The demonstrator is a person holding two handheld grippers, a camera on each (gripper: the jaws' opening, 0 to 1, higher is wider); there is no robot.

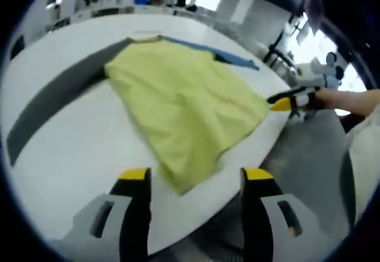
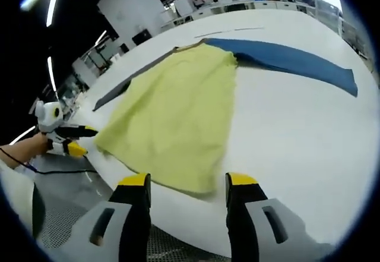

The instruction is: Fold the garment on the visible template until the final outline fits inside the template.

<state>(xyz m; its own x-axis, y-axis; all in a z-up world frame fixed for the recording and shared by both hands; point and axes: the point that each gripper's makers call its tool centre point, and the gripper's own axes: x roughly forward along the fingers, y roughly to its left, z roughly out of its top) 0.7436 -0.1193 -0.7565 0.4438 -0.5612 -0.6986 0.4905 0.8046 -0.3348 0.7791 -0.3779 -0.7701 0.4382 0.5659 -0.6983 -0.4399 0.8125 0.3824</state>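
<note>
One yellow-green garment (image 1: 184, 104) lies spread on the white tabletop (image 1: 65, 155), its near hem just ahead of the left gripper (image 1: 193, 176), whose yellow-tipped fingers (image 1: 135, 176) stand apart and hold nothing. The right gripper (image 2: 187, 182) hovers with its fingers (image 2: 242, 182) apart too, the cloth's edge just beyond their tips. Beyond the garment, past both sets of fingers, a blue template strip (image 2: 285, 57) and a dark grey strip (image 1: 53, 98) run out from under it.

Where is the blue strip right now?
In the right gripper view the blue strip lies flat on the white table, running away from the far end of the yellow garment, toward the picture's right.
</note>
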